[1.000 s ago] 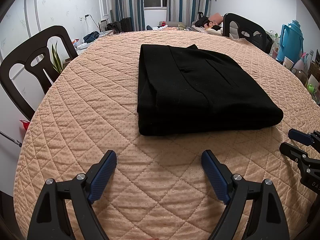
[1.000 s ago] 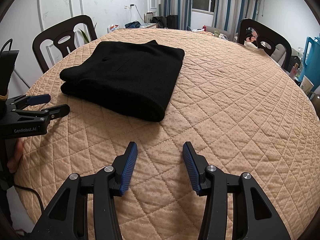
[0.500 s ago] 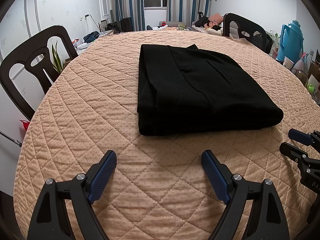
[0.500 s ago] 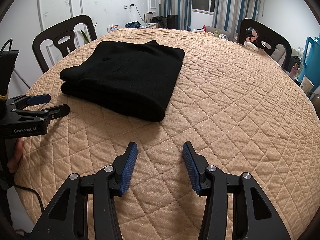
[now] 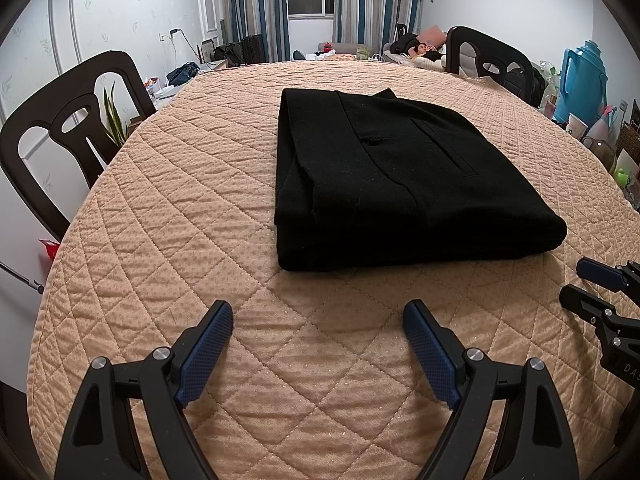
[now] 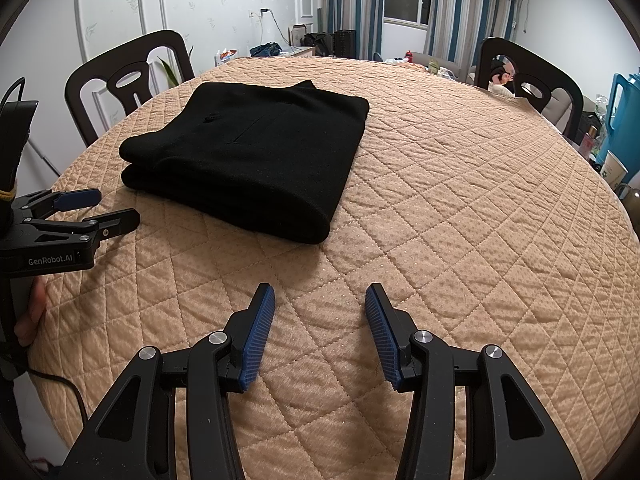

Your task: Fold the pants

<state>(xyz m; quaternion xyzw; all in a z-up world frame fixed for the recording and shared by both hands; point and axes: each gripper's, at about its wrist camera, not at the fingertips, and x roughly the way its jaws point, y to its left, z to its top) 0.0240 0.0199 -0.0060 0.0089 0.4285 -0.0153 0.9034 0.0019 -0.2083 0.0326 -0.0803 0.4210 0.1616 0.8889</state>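
Observation:
The black pants (image 5: 392,176) lie folded into a thick rectangle on the round table, also shown in the right wrist view (image 6: 256,156). My left gripper (image 5: 318,312) is open and empty, a short way in front of the stack's near edge; it also shows at the left of the right wrist view (image 6: 108,210). My right gripper (image 6: 320,294) is open and empty, near the stack's right corner; it shows at the right edge of the left wrist view (image 5: 580,280). Neither gripper touches the pants.
A quilted tan cloth (image 5: 180,208) covers the table (image 6: 480,200). Dark chairs stand at the left (image 5: 56,128) and the far right (image 5: 492,60). A blue jug (image 5: 580,80) and small items stand beyond the right edge.

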